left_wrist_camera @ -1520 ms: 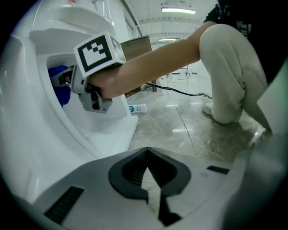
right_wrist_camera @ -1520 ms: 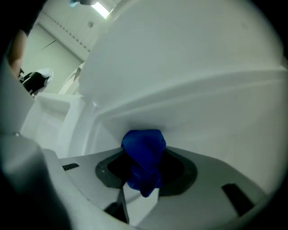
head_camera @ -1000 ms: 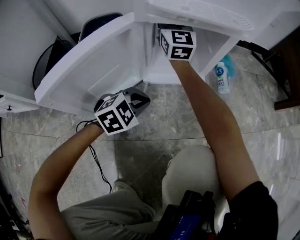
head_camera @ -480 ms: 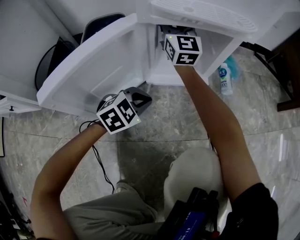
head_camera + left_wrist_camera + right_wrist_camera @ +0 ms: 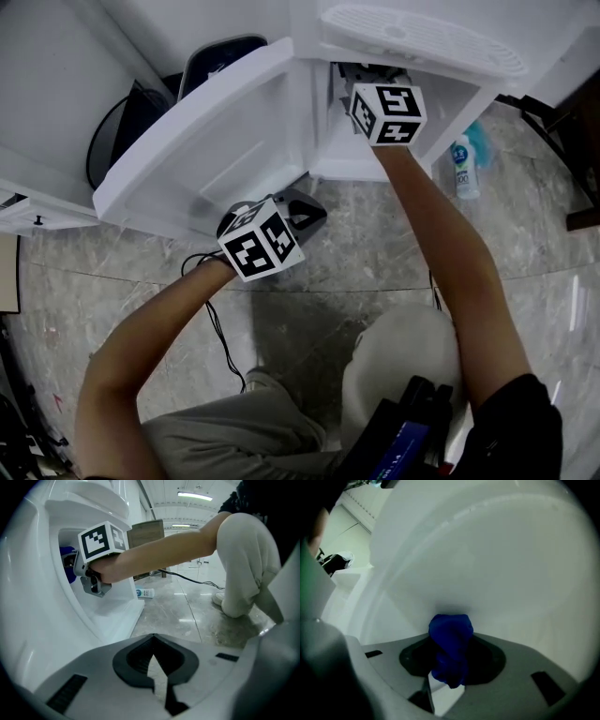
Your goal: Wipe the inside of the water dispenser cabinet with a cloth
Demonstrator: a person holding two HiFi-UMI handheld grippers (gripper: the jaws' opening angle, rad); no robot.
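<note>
Grey marble floor (image 5: 375, 244) carries the white cabinet (image 5: 328, 155), its door (image 5: 197, 150) swung open. Right claw (image 5: 451, 641) reaches inside the cabinet, clamped on a bunched blue cloth (image 5: 450, 627) that meets the white inner wall. Left claw (image 5: 153, 641), jaws together and empty, hangs by the door's lower edge. A bottle (image 5: 462, 167) lies on the floor beside the cabinet.

The right gripper (image 5: 370, 89) reaches into the far white cabinet (image 5: 452, 101). The left gripper (image 5: 302, 212) hangs just beside the open door's (image 5: 211, 145) near edge. A bottle (image 5: 464, 169) lies right, on the floor (image 5: 375, 244).
</note>
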